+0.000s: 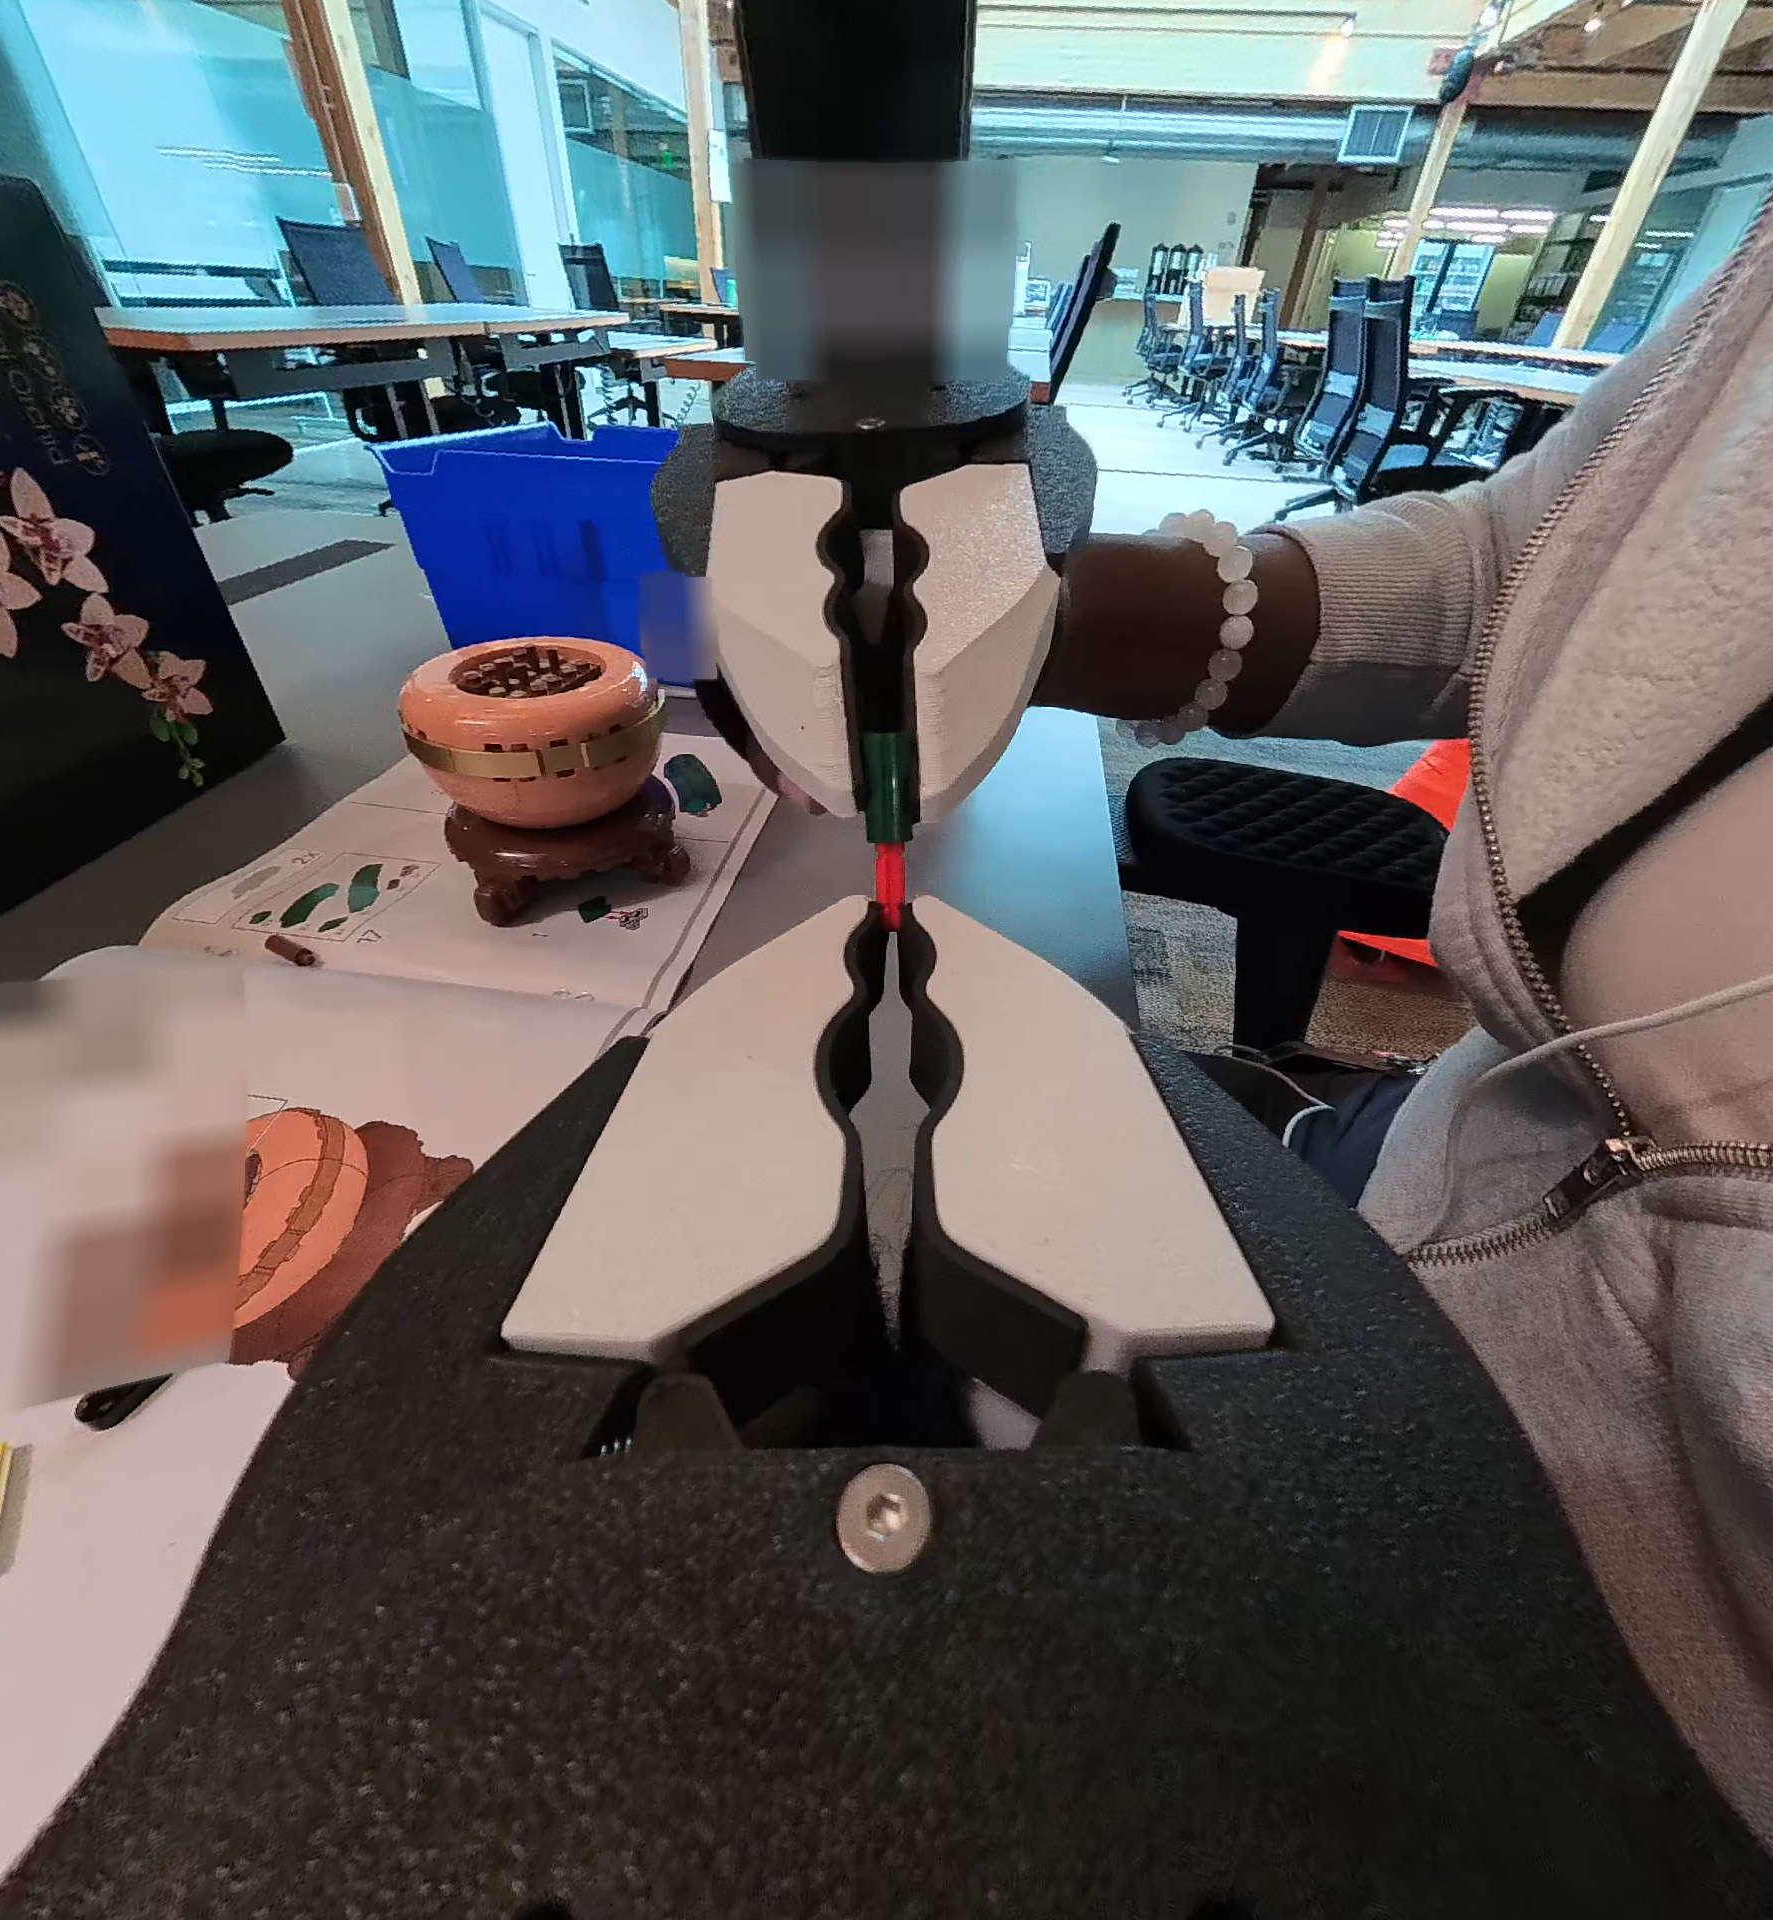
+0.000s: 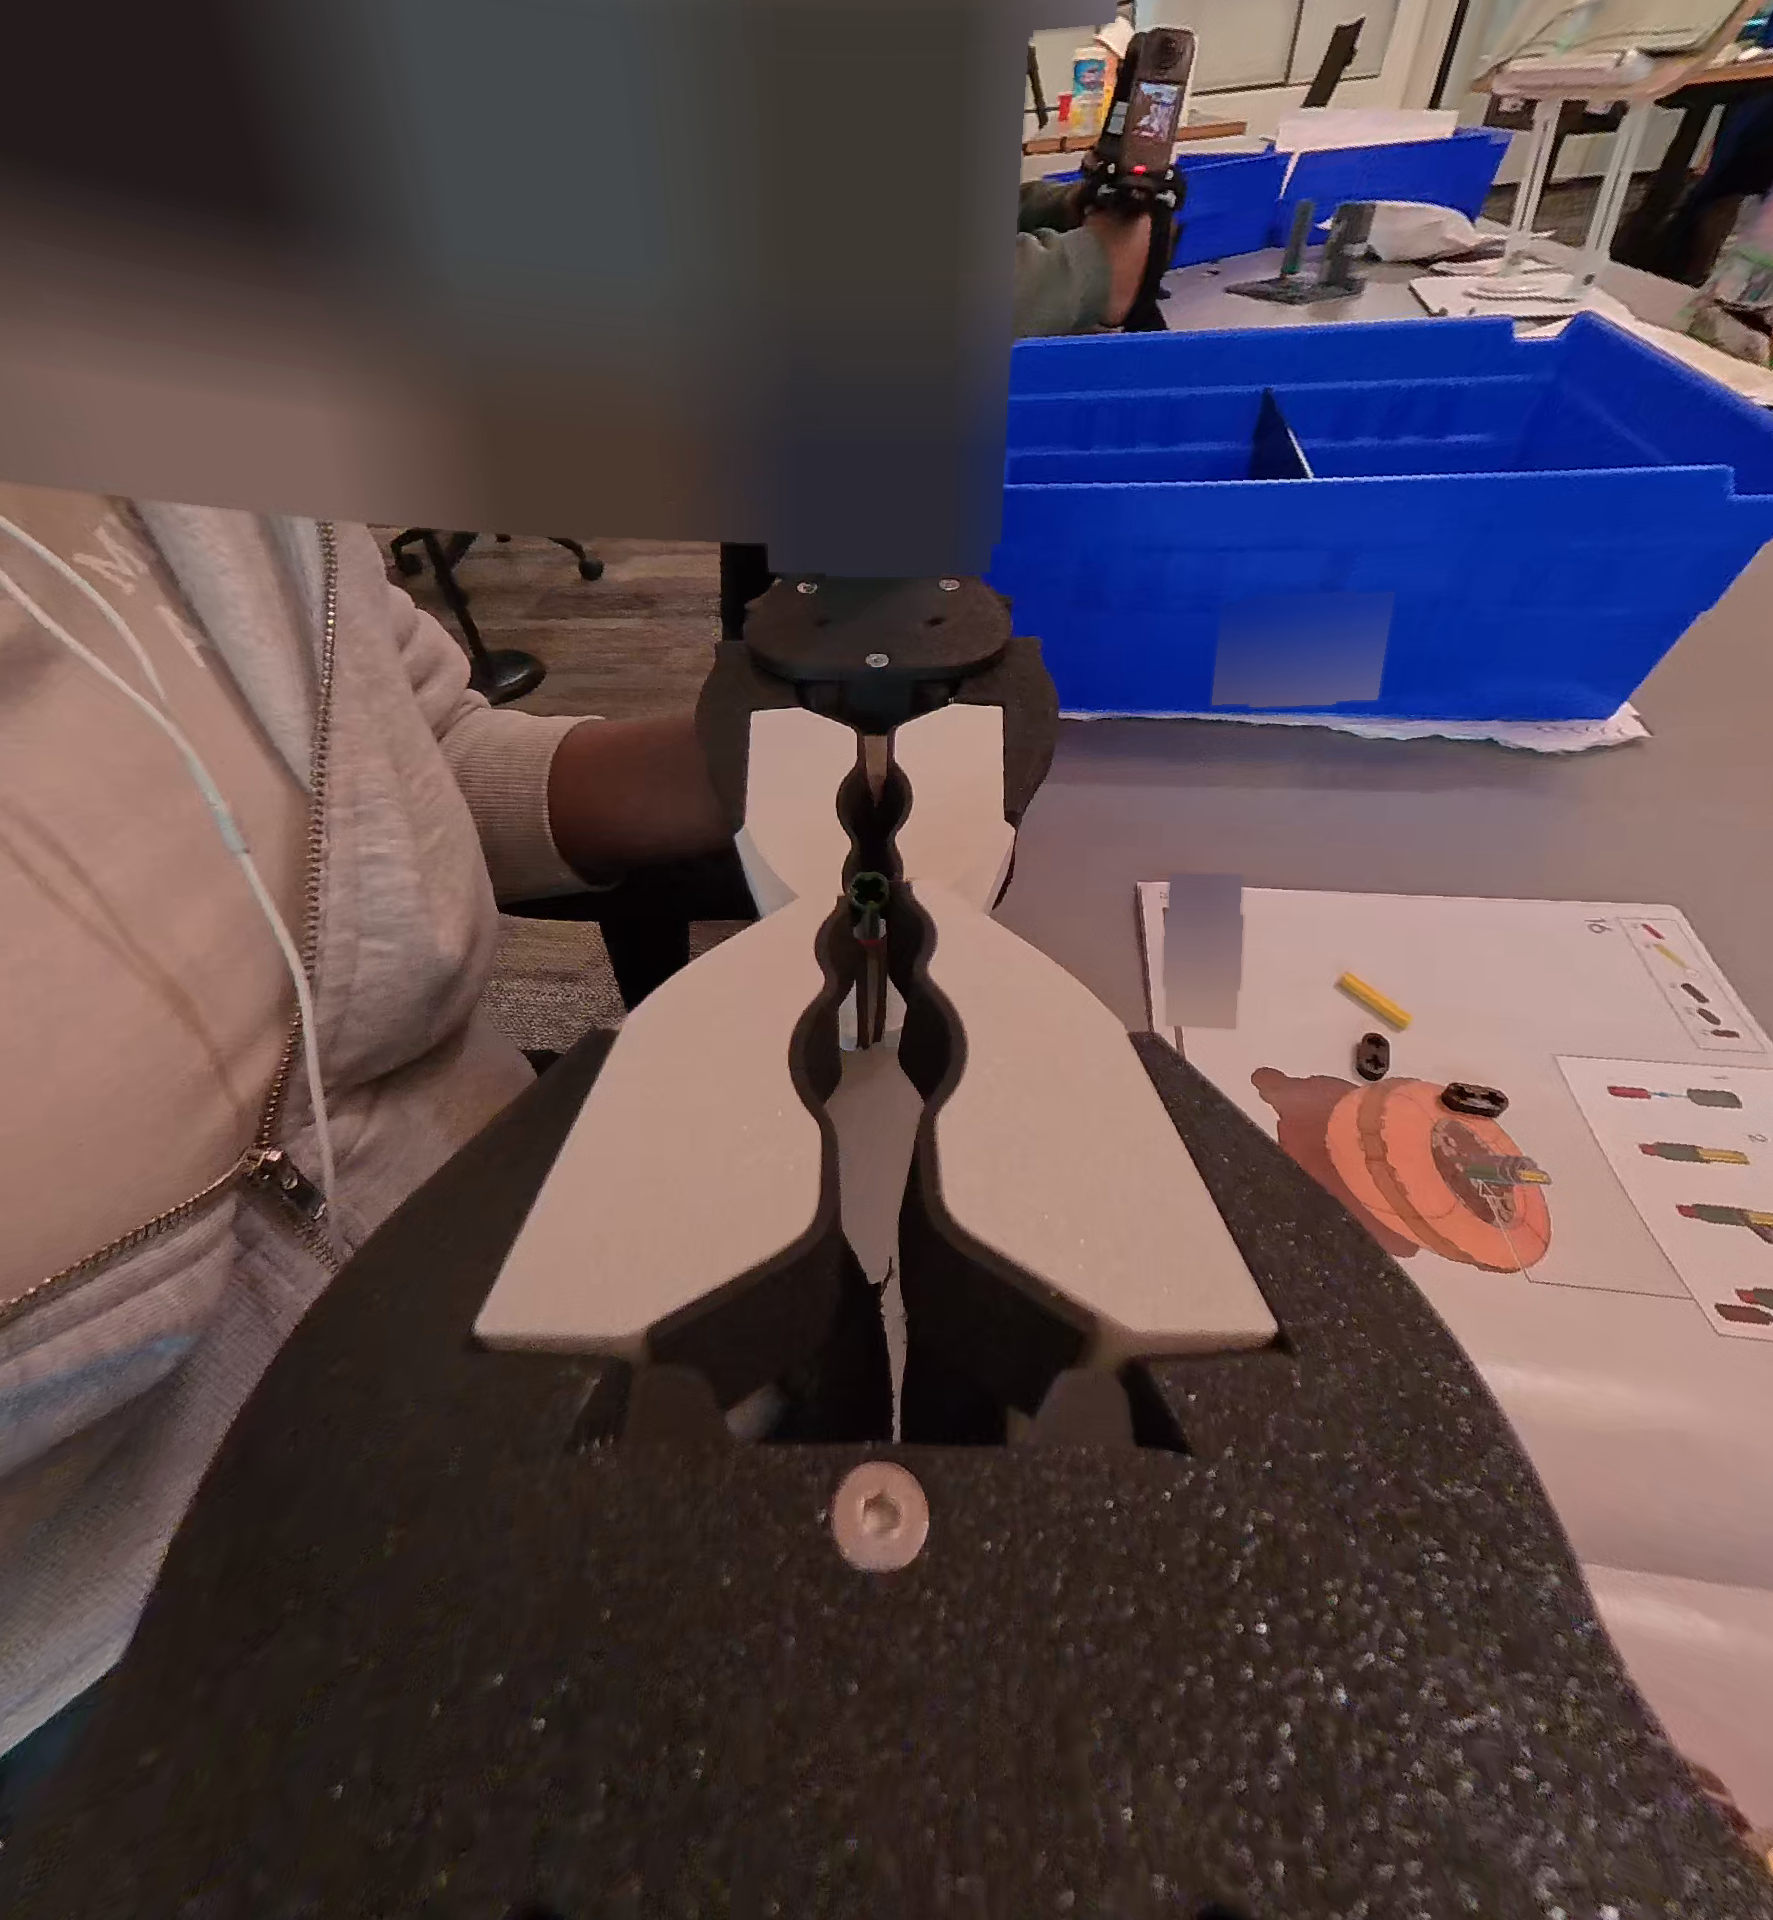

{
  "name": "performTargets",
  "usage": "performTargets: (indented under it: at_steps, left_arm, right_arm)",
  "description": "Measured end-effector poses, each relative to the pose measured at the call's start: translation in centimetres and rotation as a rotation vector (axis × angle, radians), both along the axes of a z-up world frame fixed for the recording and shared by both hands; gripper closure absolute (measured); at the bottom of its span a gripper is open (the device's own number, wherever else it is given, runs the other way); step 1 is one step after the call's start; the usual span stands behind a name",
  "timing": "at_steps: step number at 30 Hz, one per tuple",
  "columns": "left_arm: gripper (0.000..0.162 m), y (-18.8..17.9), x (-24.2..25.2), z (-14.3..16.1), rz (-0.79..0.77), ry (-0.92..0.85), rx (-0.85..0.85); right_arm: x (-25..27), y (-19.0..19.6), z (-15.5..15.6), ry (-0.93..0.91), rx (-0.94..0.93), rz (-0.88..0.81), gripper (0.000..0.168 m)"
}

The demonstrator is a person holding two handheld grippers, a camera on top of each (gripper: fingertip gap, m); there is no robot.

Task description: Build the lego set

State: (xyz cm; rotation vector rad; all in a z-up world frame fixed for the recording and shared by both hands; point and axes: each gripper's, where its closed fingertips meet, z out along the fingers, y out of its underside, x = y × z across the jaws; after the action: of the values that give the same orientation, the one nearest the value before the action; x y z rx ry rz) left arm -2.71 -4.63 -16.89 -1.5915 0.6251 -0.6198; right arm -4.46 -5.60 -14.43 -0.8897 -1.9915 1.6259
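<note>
Joining stem pieces: my left gripper [image 1: 890, 914] pinches the red axle [image 1: 888, 875], my right gripper [image 1: 886, 821] the green connector [image 1: 886, 784].
Next, I judge, push them squarely together.

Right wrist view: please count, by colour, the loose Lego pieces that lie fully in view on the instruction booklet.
Yellow piece: 1
Black pieces: 2
Total: 3

White lettering on dark box [image 1: 51, 623]; step numbers on instruction booklet [image 2: 1484, 987].
</note>
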Motion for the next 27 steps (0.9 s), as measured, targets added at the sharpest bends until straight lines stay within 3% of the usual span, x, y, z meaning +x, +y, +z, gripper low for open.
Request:
performTargets:
  at_steps: [14,27]
  left_arm:
    - [0.162,0.4,0.1,-0.8,0.026,0.067,-0.029]
    - [0.162,0.4,0.1,-1.1,0.012,0.085,-0.043]
  right_arm:
    - [0.0,0.4,-0.9,0.014,0.048,-0.047,0.162]
    - [-0.6,-0.9,-1.5,0.046,-0.068,-0.026,0.163]
